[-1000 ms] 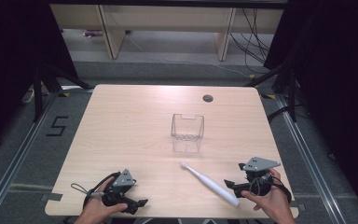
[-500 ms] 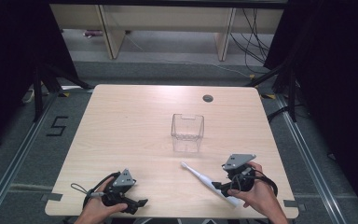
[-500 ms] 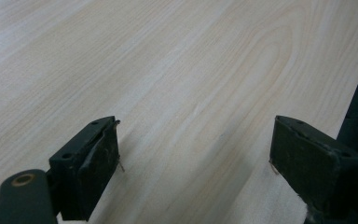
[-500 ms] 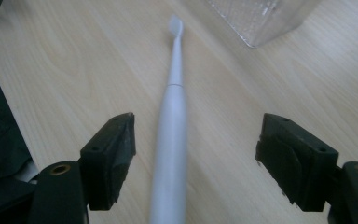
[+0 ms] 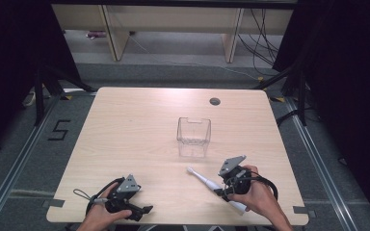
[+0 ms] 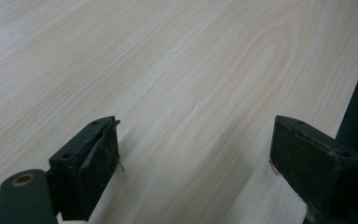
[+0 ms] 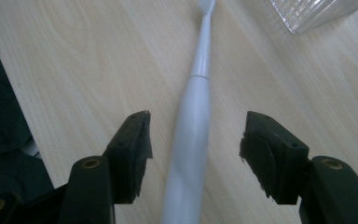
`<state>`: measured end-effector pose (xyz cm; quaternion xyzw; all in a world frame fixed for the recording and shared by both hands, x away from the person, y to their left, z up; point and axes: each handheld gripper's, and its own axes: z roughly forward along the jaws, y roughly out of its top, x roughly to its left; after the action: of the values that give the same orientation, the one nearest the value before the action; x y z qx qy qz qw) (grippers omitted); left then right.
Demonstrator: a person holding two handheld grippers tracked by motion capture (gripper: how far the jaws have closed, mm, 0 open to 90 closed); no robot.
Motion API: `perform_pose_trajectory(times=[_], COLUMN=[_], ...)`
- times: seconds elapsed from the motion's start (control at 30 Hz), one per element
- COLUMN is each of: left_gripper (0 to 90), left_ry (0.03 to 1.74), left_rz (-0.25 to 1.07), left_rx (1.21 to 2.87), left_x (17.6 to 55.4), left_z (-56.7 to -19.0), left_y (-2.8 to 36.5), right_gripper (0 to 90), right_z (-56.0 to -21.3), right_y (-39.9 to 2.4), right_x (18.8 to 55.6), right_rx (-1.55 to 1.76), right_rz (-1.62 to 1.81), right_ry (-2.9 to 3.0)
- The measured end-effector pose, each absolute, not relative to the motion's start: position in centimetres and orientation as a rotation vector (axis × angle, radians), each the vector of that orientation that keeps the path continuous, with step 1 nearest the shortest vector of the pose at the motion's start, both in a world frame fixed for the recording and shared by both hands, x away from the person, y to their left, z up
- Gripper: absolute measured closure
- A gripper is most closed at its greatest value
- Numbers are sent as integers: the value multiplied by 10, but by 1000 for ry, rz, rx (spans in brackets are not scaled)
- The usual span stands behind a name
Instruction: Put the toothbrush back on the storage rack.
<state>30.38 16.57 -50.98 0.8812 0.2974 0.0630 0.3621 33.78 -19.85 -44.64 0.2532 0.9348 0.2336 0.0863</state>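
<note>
I see a pale wooden table (image 5: 125,125) carrying a white electric toothbrush (image 5: 207,181) lying flat near a clear ribbed plastic container (image 5: 193,137) standing upright.

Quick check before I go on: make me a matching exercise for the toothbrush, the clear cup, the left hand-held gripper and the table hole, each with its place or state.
1 toothbrush
2 clear cup
3 left hand-held gripper
4 table hole

a near the table's far edge
b open over bare wood
c lying between the right hand-held gripper's jaws, untouched
d upright mid-table

Pairs: 1-c, 2-d, 3-b, 4-a
</note>
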Motion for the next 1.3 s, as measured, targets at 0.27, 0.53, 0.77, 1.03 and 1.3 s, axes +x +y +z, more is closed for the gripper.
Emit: perform_pose_trajectory(times=[0.27,0.53,0.77,1.03,1.3], left_gripper=[149,149,149,149,149], left_ry=[766,759,760,759,758], left_rz=[172,168,168,169,163], left_rx=[2272,2274,2272,2273,2269], left_x=[304,303,303,303,303], left_z=[-509,-509,-509,-509,-509], left_y=[165,165,166,166,166], right_gripper=[484,549,564,581,607], right_z=[-455,-459,-464,-468,-471], right_y=[-183,-171,-168,-165,-162], right_x=[349,350,359,362,366], right_rx=[737,712,725,731,724], right_rz=[574,475,421,375,307], right_ry=[2853,2899,2924,2952,2984])
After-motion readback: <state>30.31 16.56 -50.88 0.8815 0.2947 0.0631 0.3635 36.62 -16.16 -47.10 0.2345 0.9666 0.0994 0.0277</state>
